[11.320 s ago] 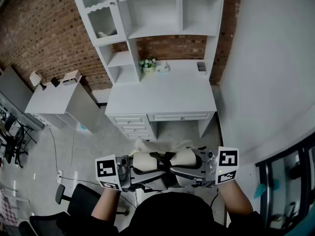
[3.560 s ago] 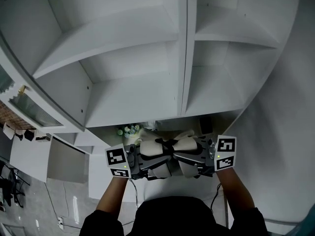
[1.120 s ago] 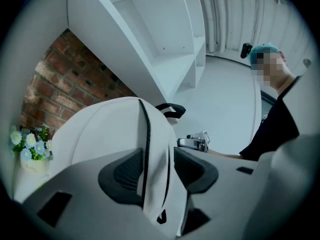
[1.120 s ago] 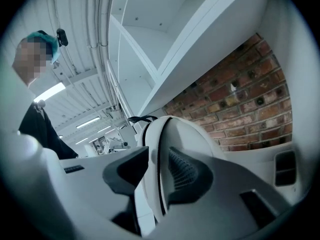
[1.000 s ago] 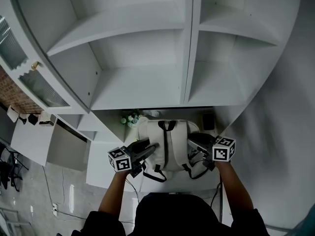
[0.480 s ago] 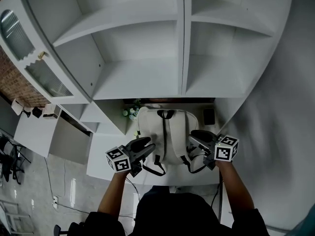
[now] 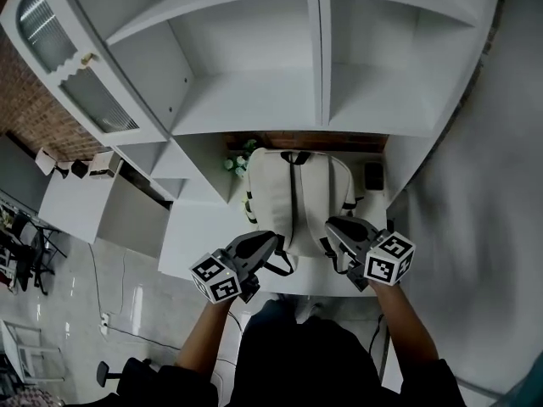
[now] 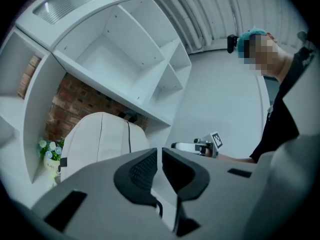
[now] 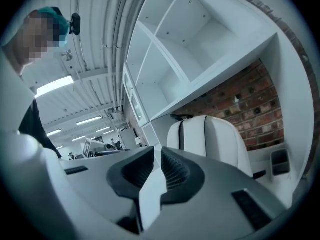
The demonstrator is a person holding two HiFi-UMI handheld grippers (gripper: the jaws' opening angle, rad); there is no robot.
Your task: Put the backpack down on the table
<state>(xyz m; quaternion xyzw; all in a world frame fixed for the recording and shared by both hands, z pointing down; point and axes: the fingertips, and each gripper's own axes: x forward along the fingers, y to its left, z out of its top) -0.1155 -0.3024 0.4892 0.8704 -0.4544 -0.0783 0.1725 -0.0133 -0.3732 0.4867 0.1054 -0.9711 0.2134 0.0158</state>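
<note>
Standing upright at the back of the counter (image 7: 199,237), under the lowest shelf, is one backpack (image 7: 297,197). It is of smooth cream fabric with a rounded top, one black top handle, a dark line down its middle and two black-edged shoulder straps that hang loose toward the front edge of the counter.

There are two tools, one in each hand, and each carries one cube with black-and-white square markers. The left tool (image 7: 259,246) is just in front of the backpack's lower left corner, not touching it. Its ribbed black pads are closing, a narrow gap is between them, and nothing is in this gap. The right tool (image 7: 344,230) is at the lower right corner, also apart from the fabric. Its jaws are closing too, a little wider, and they are empty.

Left of the backpack stands one small pot of flowers (image 7: 237,161), white and pale blue. Right of it stands one small dark container (image 7: 373,175) with straight sides. Behind them is a red brick wall (image 9: 250,104). Above is one white shelf unit (image 7: 254,100) with flat matte boards, and at its left one door of ribbed glass (image 7: 64,58) with one golden knob.
</note>
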